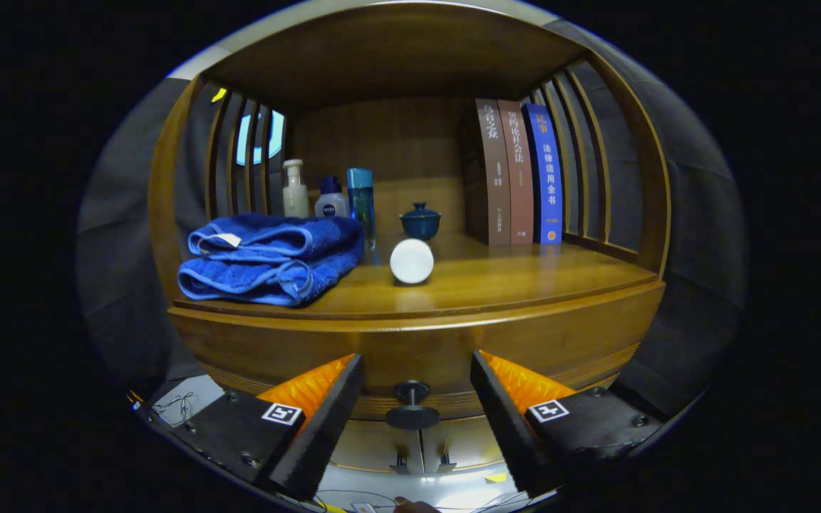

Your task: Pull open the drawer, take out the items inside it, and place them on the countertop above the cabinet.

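Looking straight at the wooden cabinet [410,342] here, and we've got the tongs [416,399] spread wide with nothing in them, one finger on each side of the dark round drawer knob [411,406]. The knob sits in the gap between the fingertips [343,399], not touched by either. The drawer [417,360] itself looks closed, front flush under the worktop [510,281]. Up on the worktop we can see a folded blue towel [271,256], a white round thing [412,261] just beside it, a little blue lidded cup [420,221] behind that, three bottles [328,192] at the back and three books [517,171] standing upright against the slatted side. Can't tell what's inside the drawer from here
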Demonstrator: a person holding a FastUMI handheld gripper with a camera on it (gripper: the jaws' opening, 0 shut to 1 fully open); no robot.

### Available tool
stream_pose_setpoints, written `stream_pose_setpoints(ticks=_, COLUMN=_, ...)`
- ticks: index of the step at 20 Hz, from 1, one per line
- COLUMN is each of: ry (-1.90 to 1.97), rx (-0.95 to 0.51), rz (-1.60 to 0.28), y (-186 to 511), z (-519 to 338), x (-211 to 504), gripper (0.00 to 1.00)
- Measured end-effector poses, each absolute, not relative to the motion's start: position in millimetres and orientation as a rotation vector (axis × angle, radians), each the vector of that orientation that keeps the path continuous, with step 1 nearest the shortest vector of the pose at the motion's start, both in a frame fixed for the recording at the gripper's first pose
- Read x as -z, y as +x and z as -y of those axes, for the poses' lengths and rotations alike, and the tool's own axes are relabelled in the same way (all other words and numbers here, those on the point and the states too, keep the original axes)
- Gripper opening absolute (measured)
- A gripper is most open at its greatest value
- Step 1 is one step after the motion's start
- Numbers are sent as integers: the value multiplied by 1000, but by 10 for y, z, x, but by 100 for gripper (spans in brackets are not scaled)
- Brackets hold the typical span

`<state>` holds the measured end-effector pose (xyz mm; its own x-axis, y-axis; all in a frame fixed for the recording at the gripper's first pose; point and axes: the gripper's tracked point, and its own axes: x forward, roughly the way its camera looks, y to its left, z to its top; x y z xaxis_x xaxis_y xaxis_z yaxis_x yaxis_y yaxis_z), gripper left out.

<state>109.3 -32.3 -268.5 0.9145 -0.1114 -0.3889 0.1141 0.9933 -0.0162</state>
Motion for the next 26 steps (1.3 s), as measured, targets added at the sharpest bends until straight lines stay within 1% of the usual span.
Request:
stream_pose_setpoints(ticks=3, ry=14, rx=104, rz=-367, y=1038, z=284, x=2413, gripper=100)
stream_pose_setpoints(ticks=8, ry=-34, rx=66, rz=-270, y=886, z=173, x=1658, gripper=100)
stream_pose_setpoints(ticks=12, ry=-21, rx=56, rz=-191, y=691, z=101, x=1047, gripper=99)
stream_pose_setpoints(ticks=19, ry=-19, rx=28, rz=-127, y=262, z=-5, x=273, gripper=99)
stream_pose_setpoints(ticks=23, ry=1, rx=24, rz=-111, y=36, z=-28, x=-25, gripper=99)
stream_pose_setpoints(ticks=26, ry=15, rx=16, rz=-106, y=-69, z=-28, x=-116, gripper=99)
